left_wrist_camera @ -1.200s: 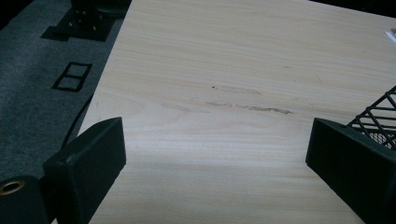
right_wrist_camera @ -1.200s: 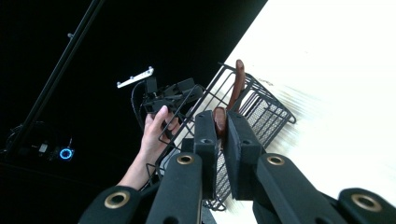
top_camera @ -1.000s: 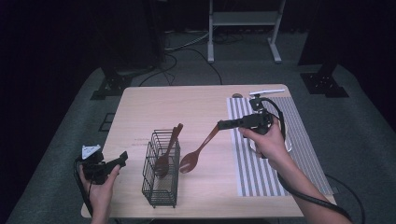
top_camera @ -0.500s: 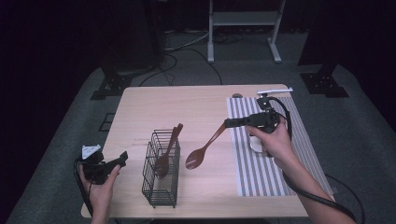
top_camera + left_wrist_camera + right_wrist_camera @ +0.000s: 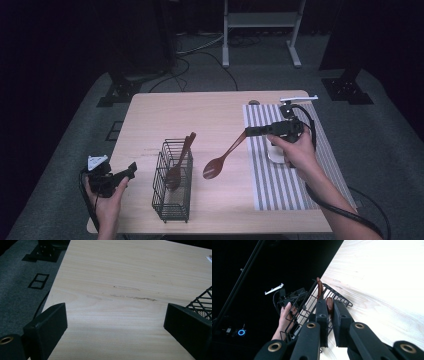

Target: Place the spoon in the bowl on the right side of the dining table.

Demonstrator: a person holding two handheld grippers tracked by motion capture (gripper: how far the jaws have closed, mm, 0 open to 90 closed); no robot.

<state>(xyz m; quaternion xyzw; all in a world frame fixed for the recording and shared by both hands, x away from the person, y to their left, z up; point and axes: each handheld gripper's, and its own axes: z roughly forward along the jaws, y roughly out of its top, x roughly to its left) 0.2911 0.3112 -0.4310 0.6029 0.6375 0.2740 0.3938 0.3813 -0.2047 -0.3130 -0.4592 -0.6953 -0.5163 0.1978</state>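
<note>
I am holding my right gripper (image 5: pixel 248 132) over the desk (image 5: pixel 210 112), its jaws clamping the end of a brown wooden spoon's (image 5: pixel 222 158) handle; the spoon is hanging in the air, slanting from the jaws toward seven o'clock, its bowl lowest and well clear of the desk top, just off the three o'clock side of the black wire basket (image 5: pixel 172 195); in the right gripper view the same handle (image 5: pixel 329 305) is sitting pinched between the two black pads, with the basket (image 5: pixel 322 300) beyond it. A second wooden spoon (image 5: pixel 180 162) is standing tilted inside the basket, its handle leaning toward one o'clock and poking above the rim. My right hand (image 5: pixel 295 150) is hovering over the striped mat (image 5: pixel 280 185) lying at the three o'clock side of the desk; a small clear glass (image 5: pixel 274 154) is standing on that mat, partly hidden under my hand. My left gripper (image 5: pixel 131 170) is resting near the eight o'clock corner of the desk, pointing toward the basket; its jaws are standing wide apart with nothing between them, bare wood (image 5: pixel 112 315) showing in the gap in the left gripper view, and a corner of the basket (image 5: pixel 203 300) showing at three o'clock there.
</note>
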